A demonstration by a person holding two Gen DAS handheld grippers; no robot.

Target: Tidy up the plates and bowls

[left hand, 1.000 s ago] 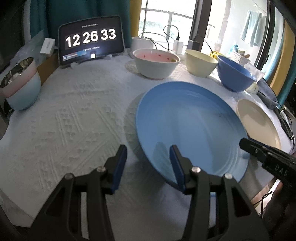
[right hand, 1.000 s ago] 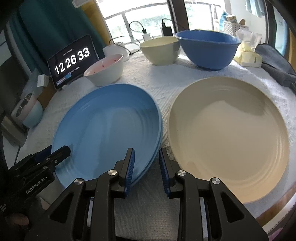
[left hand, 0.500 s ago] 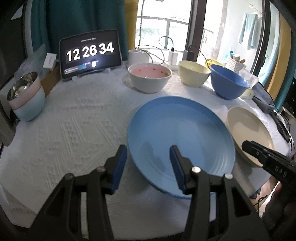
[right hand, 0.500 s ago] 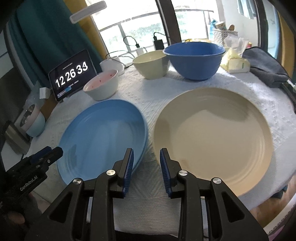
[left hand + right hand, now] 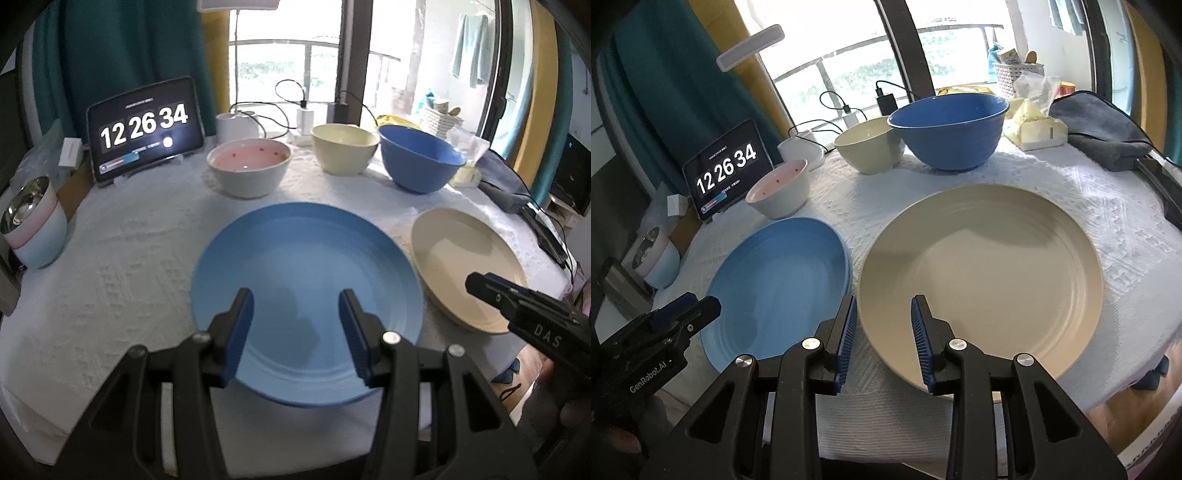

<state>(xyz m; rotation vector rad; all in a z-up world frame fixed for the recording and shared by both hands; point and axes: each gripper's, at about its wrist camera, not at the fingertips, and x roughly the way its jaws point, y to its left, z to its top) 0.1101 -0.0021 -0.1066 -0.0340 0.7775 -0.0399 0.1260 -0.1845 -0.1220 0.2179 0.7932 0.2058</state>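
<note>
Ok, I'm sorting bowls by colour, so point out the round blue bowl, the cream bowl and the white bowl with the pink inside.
Round blue bowl [image 5: 951,142], right wrist view, outer wall.
Cream bowl [image 5: 866,155], right wrist view, outer wall.
White bowl with pink inside [image 5: 248,160], left wrist view, pink interior.

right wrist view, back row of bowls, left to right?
White bowl with pink inside → cream bowl → dark blue bowl.
</note>
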